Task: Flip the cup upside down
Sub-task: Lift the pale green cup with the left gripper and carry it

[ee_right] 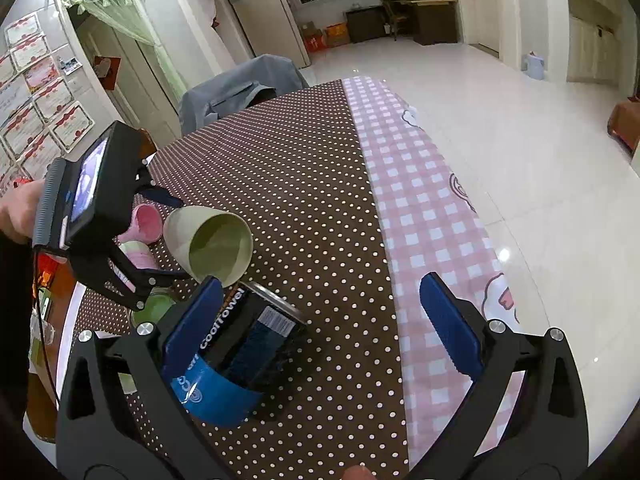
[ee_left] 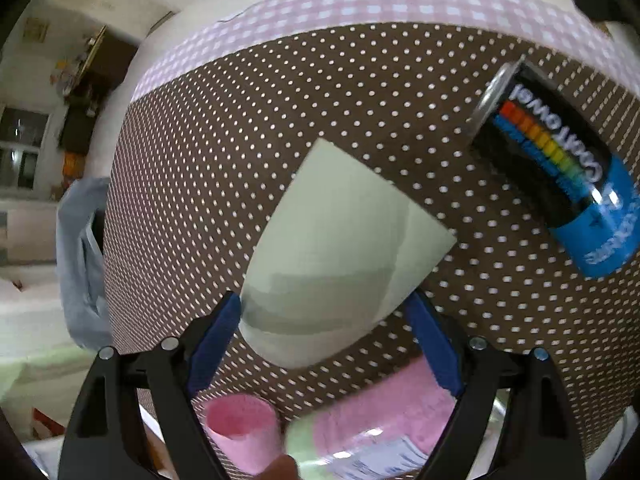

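A pale green cup [ee_left: 336,248] is held between the blue pads of my left gripper [ee_left: 324,312], tilted on its side above the brown dotted tablecloth [ee_left: 280,120]. In the right wrist view the same cup [ee_right: 208,242] points its open mouth toward the camera, with the left gripper [ee_right: 160,236] clamped on it from the left. My right gripper [ee_right: 320,320] is open and empty, low over the table, with a can beside its left finger.
A black and blue "CoolTowel" can [ee_right: 248,356] lies on its side; it also shows in the left wrist view [ee_left: 560,176]. Pink cups [ee_left: 244,428] and a green cup [ee_right: 154,308] sit near the table edge. A pink checked cloth [ee_right: 432,216] covers the table's right part. A chair with a grey jacket [ee_right: 240,84] stands at the far end.
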